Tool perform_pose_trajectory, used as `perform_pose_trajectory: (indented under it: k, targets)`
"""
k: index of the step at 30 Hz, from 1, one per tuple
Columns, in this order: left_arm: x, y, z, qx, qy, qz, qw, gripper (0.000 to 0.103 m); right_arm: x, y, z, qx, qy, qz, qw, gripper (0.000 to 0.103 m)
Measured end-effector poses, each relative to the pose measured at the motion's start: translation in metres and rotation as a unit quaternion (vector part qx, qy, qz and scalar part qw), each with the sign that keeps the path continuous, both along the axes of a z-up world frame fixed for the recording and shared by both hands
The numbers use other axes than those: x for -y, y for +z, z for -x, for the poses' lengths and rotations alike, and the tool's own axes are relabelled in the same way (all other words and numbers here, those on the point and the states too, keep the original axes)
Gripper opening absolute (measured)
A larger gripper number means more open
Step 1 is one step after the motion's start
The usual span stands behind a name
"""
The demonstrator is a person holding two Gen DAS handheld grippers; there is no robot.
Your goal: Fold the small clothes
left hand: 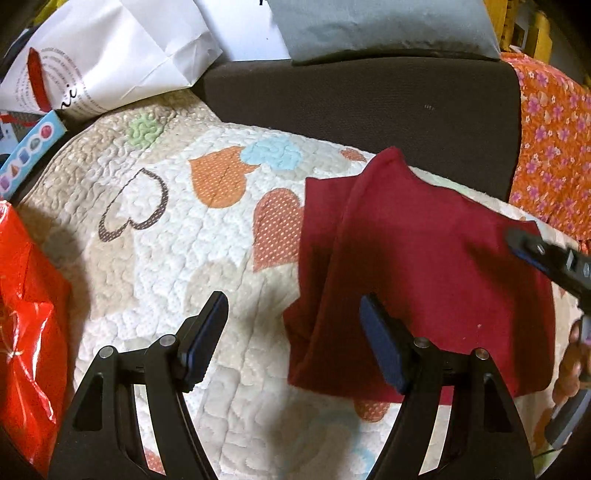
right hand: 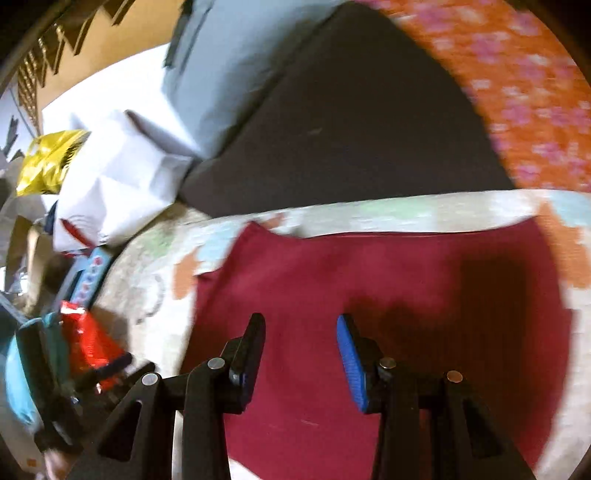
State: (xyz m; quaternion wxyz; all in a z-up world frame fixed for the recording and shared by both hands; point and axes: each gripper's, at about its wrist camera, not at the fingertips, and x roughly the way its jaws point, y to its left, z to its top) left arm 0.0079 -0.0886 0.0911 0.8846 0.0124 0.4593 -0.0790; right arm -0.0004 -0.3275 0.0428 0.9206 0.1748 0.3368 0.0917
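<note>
A dark red garment [left hand: 424, 266] lies partly folded on a quilted heart-pattern blanket [left hand: 166, 229], with one flap laid over its left side. My left gripper [left hand: 295, 306] is open and empty, hovering over the garment's left edge. My right gripper [right hand: 301, 325] is open and empty above the middle of the same red garment [right hand: 369, 280]. The right gripper also shows at the right edge of the left wrist view [left hand: 546, 258]. The right wrist view is blurred by motion.
A red plastic bag [left hand: 26, 314] lies at the left. A white paper bag [left hand: 110, 55] and a grey pillow [left hand: 388, 26] sit at the back. A dark brown cushion [left hand: 369, 103] and an orange floral cloth [left hand: 554, 147] border the blanket.
</note>
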Motion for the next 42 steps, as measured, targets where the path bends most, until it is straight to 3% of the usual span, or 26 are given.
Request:
perform_pose_trajectory:
  k: [3, 7, 14, 16, 17, 21, 24, 25, 27, 29, 30, 32, 34, 35, 40, 41, 42]
  targets:
    - [-0.006, -0.009, -0.008, -0.003, 0.009, -0.008, 0.9999, 0.075, -0.038, 0.000, -0.020, -0.004, 0.027, 0.008, 1.000, 0.039]
    - [-0.016, -0.025, -0.025, -0.030, 0.020, 0.009, 0.9993, 0.075, -0.081, -0.001, -0.053, -0.012, 0.055, 0.037, 0.998, 0.039]
    - [-0.014, -0.037, -0.038, -0.046, 0.010, 0.005, 0.9989, 0.075, -0.116, -0.017, -0.110, -0.053, 0.061, 0.030, 0.996, 0.039]
    - [-0.014, -0.039, -0.039, -0.050, 0.011, 0.011, 0.9986, 0.075, -0.124, -0.026, -0.123, -0.071, 0.061, 0.054, 0.994, 0.030]
    - [-0.015, -0.041, -0.041, -0.054, 0.013, 0.014, 0.9984, 0.075, -0.127, -0.028, -0.126, -0.070, 0.059, 0.068, 0.993, 0.012]
    - [-0.020, -0.042, -0.045, -0.059, 0.021, 0.029, 0.9976, 0.075, -0.143, -0.021, -0.123, -0.035, 0.087, 0.097, 0.991, 0.001]
    - [-0.021, -0.040, -0.046, -0.056, 0.023, 0.040, 0.9974, 0.075, -0.152, -0.017, -0.126, -0.028, 0.133, 0.049, 0.989, 0.000]
    - [-0.019, -0.038, -0.046, -0.051, 0.023, 0.039, 0.9977, 0.075, -0.158, -0.016, -0.127, -0.026, 0.138, 0.061, 0.988, 0.000]
    - [-0.017, -0.038, -0.046, -0.048, 0.021, 0.034, 0.9981, 0.075, -0.160, -0.020, -0.133, -0.022, 0.098, 0.111, 0.989, 0.000]
    - [-0.017, -0.040, -0.046, -0.052, 0.022, 0.035, 0.9978, 0.075, -0.146, -0.024, -0.134, -0.030, 0.093, 0.063, 0.993, 0.000]
    - [-0.018, -0.040, -0.046, -0.054, 0.022, 0.038, 0.9975, 0.075, -0.136, -0.022, -0.128, -0.023, 0.098, 0.024, 0.995, 0.001]
    - [-0.018, -0.040, -0.047, -0.055, 0.024, 0.044, 0.9972, 0.075, -0.127, -0.017, -0.118, -0.010, 0.090, 0.024, 0.996, 0.007]
    - [-0.017, -0.039, -0.046, -0.053, 0.024, 0.049, 0.9971, 0.074, -0.121, -0.010, -0.110, 0.000, 0.070, 0.054, 0.996, 0.028]
    - [-0.016, -0.039, -0.046, -0.053, 0.022, 0.052, 0.9970, 0.074, -0.119, -0.009, -0.108, 0.000, 0.065, 0.059, 0.996, 0.044]
    - [-0.010, -0.041, -0.043, -0.056, 0.011, 0.052, 0.9970, 0.074, -0.119, -0.018, -0.120, -0.046, 0.060, 0.058, 0.995, 0.046]
    - [-0.010, -0.042, -0.044, -0.059, 0.011, 0.054, 0.9967, 0.074, -0.123, -0.024, -0.124, -0.057, 0.062, 0.066, 0.994, 0.037]
    - [-0.011, -0.041, -0.044, -0.061, 0.012, 0.055, 0.9966, 0.074, -0.127, -0.031, -0.127, -0.064, 0.065, 0.078, 0.993, 0.016]
